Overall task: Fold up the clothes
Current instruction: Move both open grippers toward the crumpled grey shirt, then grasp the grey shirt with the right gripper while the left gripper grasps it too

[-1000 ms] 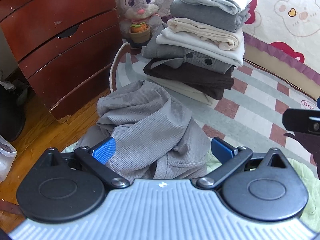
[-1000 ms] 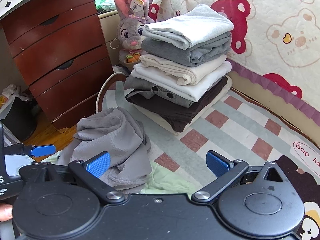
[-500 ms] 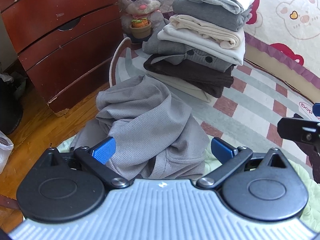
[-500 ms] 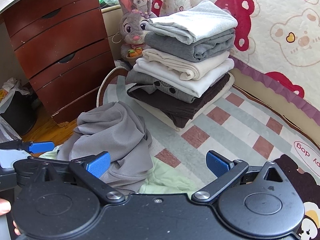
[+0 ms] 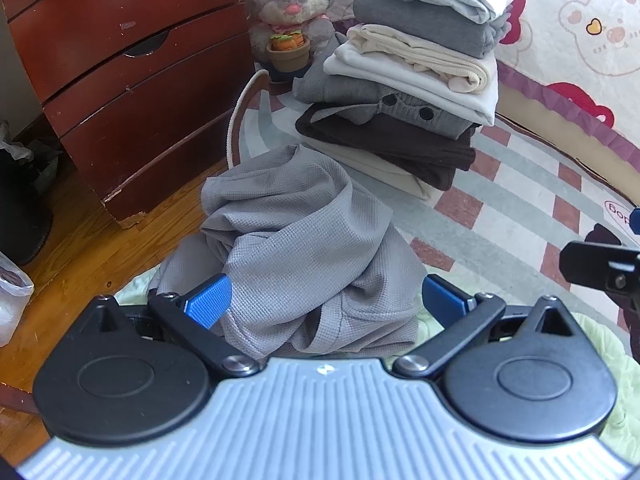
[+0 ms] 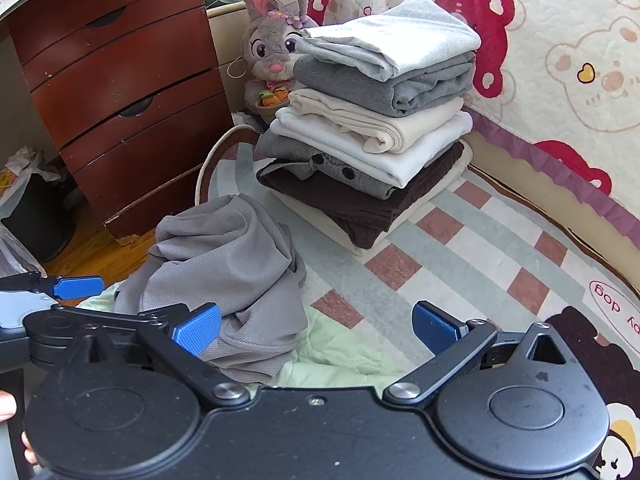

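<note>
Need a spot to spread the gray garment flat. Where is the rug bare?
Bare: the checked rug right of the crumpled gray garment, between the folded stack and the bedspread edge. Crowded: the left side, where the garment sits near the dresser; behind it, the stack and plush rabbit.
</note>
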{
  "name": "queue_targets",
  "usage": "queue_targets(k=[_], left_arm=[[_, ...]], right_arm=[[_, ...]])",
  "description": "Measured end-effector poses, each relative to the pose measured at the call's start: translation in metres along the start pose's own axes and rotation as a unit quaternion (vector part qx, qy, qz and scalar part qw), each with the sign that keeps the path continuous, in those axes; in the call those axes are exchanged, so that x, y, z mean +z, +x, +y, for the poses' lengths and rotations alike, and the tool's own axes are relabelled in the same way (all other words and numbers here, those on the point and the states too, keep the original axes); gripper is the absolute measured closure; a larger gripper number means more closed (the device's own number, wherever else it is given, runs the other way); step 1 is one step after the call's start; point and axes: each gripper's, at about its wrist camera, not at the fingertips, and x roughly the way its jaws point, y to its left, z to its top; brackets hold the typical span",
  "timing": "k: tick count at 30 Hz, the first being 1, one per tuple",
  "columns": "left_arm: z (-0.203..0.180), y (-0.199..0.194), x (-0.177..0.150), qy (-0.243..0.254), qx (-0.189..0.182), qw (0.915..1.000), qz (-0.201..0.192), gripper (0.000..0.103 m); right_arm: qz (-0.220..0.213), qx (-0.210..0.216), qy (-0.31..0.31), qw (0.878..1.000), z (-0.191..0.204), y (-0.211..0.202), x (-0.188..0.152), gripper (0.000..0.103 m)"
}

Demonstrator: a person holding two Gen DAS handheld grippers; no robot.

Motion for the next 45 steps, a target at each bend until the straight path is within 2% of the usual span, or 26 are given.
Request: queue_targets(k=[6,27,29,32,35,37,39,41,42,44,45], left_arm=[[-0.001,0.003,0.0,0.005,0.005,1.0,0.003,0.0],[-0.004,0.014,-0.005,0.013,0.007,0.9998,0.015,0.0],[-0.004,0.019,-0.006,0.012,0.006,0.9997,0.019,0.0],[0.002,0.031,-0.008,0.007,0.005,0.9995,0.029,0.0],[0.017,0.045,-0.007,-0.001,-0.004,0.9994,0.034,0.0],[0.032,0.055,-0.006,-0.004,-0.006,0.9992,0.039,0.0],[0.05,0.067,-0.005,-0.014,0.013,0.9987,0.048,0.001],[0.073,0.079,-0.003,-0.05,0.024,0.9967,0.06,0.002],[0.085,0.085,-0.003,-0.074,0.019,0.9949,0.067,0.002],[0.105,0.093,-0.004,-0.127,-0.015,0.9888,0.077,0.012],[0.114,0.096,-0.005,-0.151,-0.035,0.9847,0.078,0.015]], right_arm=[[0.009,0.01,0.013,1.0,-0.002,0.002,0.001,0.0],[0.024,0.003,0.01,1.0,-0.002,0.009,-0.001,0.0],[0.021,0.018,0.021,0.999,-0.005,0.01,-0.002,0.0],[0.002,0.069,0.054,0.996,-0.015,0.017,-0.002,0.0],[0.011,0.118,0.097,0.988,-0.024,0.045,-0.002,0.0],[0.031,0.123,0.087,0.988,-0.018,0.071,0.0,0.0],[0.036,0.129,0.058,0.989,-0.01,0.095,0.002,0.0],[0.039,0.136,0.028,0.989,0.001,0.121,0.004,0.004],[0.04,0.14,0.014,0.989,0.005,0.132,0.006,0.01],[0.045,0.15,0.007,0.988,0.009,0.154,0.011,0.028],[0.05,0.156,0.01,0.986,0.01,0.164,0.013,0.05]])
